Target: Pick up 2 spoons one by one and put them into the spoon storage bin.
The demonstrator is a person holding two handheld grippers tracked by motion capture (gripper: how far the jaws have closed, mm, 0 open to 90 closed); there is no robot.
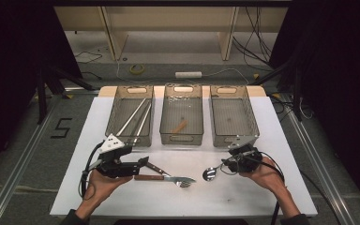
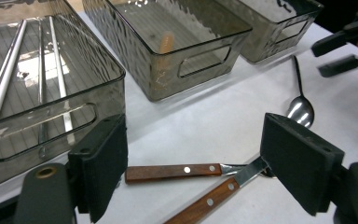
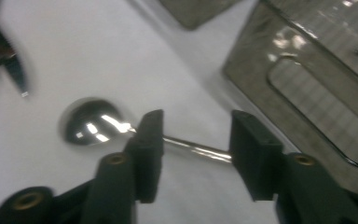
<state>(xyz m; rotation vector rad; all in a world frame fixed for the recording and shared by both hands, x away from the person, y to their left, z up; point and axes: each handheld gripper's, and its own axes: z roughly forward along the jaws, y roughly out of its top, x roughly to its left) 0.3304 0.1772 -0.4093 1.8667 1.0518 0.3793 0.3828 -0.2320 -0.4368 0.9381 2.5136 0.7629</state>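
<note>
The left gripper (image 1: 143,162), at the lower left of the high view, has its fingers (image 2: 100,165) released and spread wide over two wooden-handled utensils: a wooden-handled fork (image 1: 165,178) and a second wooden-handled utensil (image 2: 214,196) crossing it on the white surface (image 1: 243,192). Neither pad touches them.

At the lower right of the high view, the right gripper (image 3: 193,154) straddles the thin stem of a shiny metal spoon (image 3: 91,122), whose bowl lies to the left in the right gripper view. A gap remains between its fingers (image 3: 149,149), so the spoon is not clamped.

Three clear plastic bins (image 1: 182,137) stand in a row along the upper middle; the left bin holds long metal chopsticks (image 1: 133,117).
</note>
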